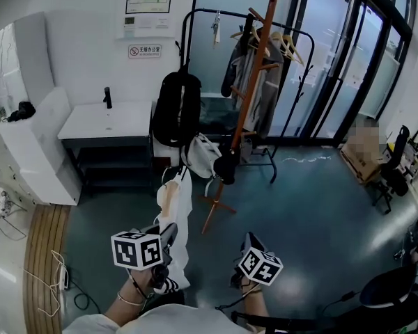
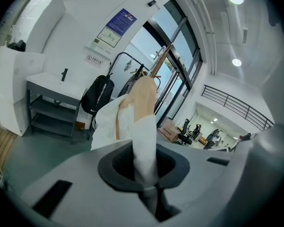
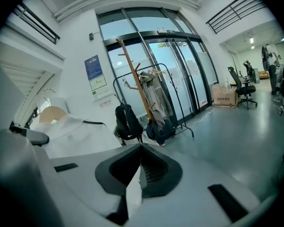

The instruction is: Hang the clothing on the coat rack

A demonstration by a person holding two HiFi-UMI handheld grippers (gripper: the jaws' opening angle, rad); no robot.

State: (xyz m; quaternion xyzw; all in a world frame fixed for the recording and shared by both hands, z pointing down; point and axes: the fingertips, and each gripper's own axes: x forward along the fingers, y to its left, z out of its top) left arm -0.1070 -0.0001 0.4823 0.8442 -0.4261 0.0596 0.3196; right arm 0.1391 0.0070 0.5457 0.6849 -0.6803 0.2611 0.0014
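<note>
On my left, the left gripper is clamped on a fold of the white garment, which hangs on a tan wooden hanger out in front of me, well short of the rack. My grip is on cloth, not on the hanger – a jolt could slide the shirt off its shoulders. Further in, a black backpack and a white bag crowd the lower pegs of the wooden coat rack, so the hem may snag there, and a hard nudge could rock the post. The right gripper has its jaws together, apart from the garment – a thin white sliver at their base I can't identify
</note>
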